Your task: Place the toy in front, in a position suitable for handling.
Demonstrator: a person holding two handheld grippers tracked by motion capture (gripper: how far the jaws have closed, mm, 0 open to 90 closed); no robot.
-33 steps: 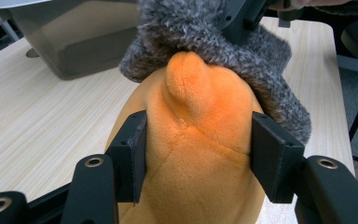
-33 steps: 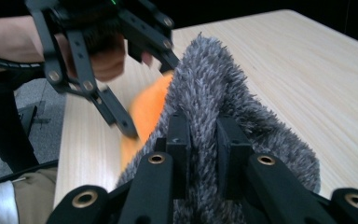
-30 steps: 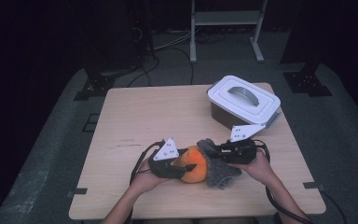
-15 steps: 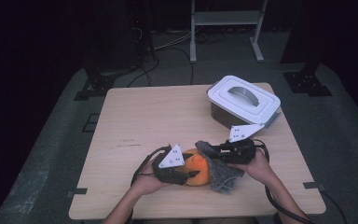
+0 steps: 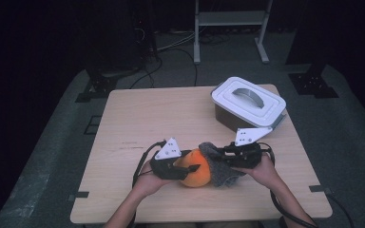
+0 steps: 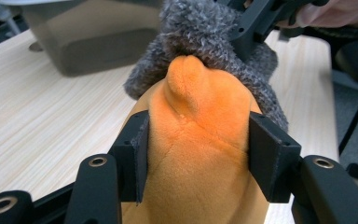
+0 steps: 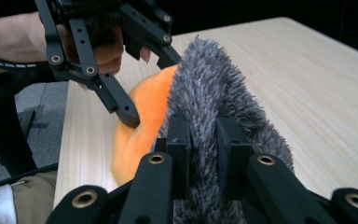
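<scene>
Jaws grip orange plush (image 6: pixel 200 154), grey cloth (image 7: pixel 214 107).

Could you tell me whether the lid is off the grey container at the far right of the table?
No, in the high view the white lid sits closed on the grey container, its handle facing up.

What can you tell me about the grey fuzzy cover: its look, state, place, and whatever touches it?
The grey fuzzy cover looks like shaggy, soft pile fabric. It lies near the table's front edge, draped partly over the orange plush toy. The right gripper pinches a fold of it; the left gripper clamps the toy.
</scene>
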